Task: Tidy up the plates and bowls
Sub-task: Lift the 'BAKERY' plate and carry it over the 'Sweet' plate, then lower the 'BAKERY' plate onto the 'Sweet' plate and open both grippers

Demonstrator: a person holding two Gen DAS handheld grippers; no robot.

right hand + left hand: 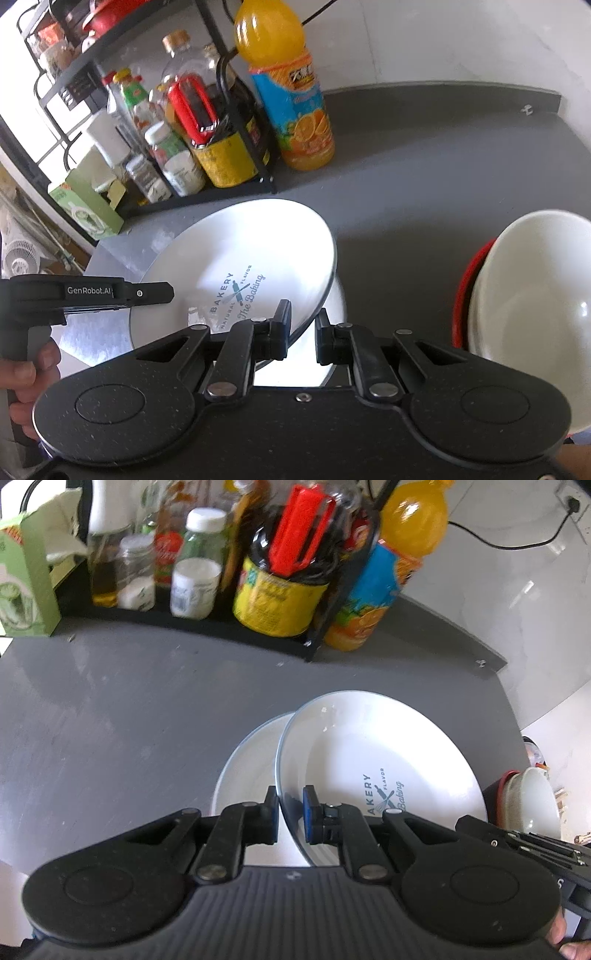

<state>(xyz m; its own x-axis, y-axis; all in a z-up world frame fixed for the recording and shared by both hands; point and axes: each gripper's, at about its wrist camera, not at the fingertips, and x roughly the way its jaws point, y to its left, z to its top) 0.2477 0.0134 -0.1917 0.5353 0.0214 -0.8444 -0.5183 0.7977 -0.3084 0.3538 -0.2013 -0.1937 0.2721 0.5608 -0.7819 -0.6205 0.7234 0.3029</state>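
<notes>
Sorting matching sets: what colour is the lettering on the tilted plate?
Dark blue-grey lettering on the white plate; clearest in the right wrist view.

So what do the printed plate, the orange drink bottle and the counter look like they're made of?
Printed plate: likely glazed ceramic, glossy white with highlights. Orange drink bottle: clear plastic, with a printed wrap label. Counter: smooth matte grey, scuffed; stone or laminate, cannot tell.

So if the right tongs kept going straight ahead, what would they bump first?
Probably the tilted white printed plate; its rim already sits between the right tongs.
</notes>
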